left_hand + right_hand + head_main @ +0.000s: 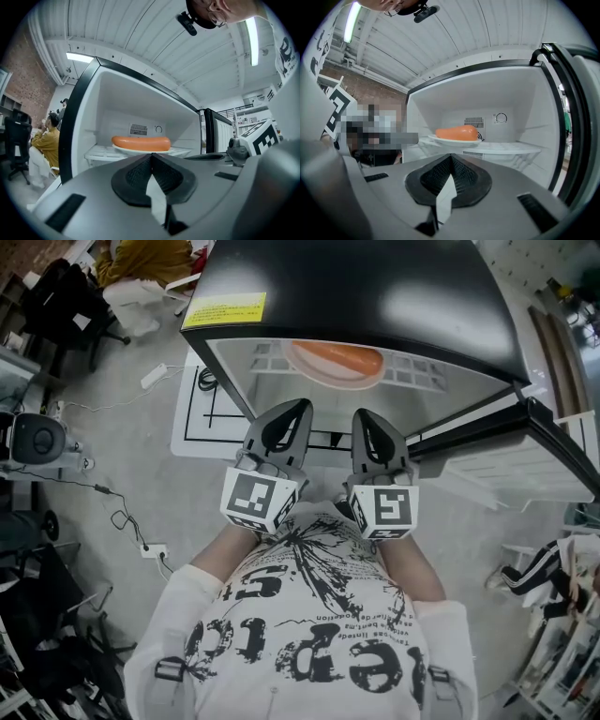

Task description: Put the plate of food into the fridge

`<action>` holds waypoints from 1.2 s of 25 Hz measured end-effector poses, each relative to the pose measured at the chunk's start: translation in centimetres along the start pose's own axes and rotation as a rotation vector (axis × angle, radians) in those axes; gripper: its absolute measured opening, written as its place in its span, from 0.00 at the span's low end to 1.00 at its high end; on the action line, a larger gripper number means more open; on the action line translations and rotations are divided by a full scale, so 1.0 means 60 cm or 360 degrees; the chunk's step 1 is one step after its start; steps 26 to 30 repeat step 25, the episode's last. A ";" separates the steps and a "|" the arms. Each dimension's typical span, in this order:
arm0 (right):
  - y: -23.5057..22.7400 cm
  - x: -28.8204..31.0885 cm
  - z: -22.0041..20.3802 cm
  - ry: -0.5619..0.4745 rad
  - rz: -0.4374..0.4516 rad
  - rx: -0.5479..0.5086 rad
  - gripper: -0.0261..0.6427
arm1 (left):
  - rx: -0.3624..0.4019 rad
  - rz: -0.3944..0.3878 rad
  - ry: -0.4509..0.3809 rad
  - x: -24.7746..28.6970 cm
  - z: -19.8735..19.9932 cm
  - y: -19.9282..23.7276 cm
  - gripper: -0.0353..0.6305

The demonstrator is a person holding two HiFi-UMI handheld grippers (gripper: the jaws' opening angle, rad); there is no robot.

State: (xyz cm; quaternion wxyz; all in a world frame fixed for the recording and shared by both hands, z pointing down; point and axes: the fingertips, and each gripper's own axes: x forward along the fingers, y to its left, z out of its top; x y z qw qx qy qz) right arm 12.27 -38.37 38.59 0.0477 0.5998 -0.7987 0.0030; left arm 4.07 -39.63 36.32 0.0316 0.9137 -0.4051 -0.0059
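Note:
A white plate (pixel 330 373) with an orange sausage (pixel 339 358) rests on the wire shelf (pixel 412 366) inside the open fridge (pixel 356 287). The same sausage (pixel 140 142) and plate (pixel 140 150) sit straight ahead in the left gripper view. In the right gripper view the sausage (pixel 457 133) lies on the plate (pixel 454 140) a little left of centre. My left gripper (pixel 298 412) and right gripper (pixel 362 420) hover side by side in front of the fridge, close to my chest, clear of the plate. Both are shut and hold nothing. Their jaws meet at the tips, left gripper (pixel 151 159) and right gripper (pixel 451 158).
The fridge door (pixel 525 460) stands open at the right. A white floor mat (pixel 192 418) lies under the fridge. Cables and a power strip (pixel 153 550) run over the floor at left. A seated person in yellow (pixel 46 140) and a black chair (pixel 16 140) are at the left.

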 end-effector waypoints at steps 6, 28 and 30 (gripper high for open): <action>0.005 -0.003 0.002 -0.0008 -0.0043 0.0030 0.04 | -0.0030 -0.0016 -0.0016 -0.010 0.001 0.010 0.06; 0.004 -0.014 0.003 -0.0066 -0.0120 0.0041 0.04 | -0.0145 -0.0087 -0.0019 -0.020 -0.023 0.010 0.06; 0.004 -0.014 0.003 -0.0066 -0.0120 0.0041 0.04 | -0.0145 -0.0087 -0.0019 -0.020 -0.023 0.010 0.06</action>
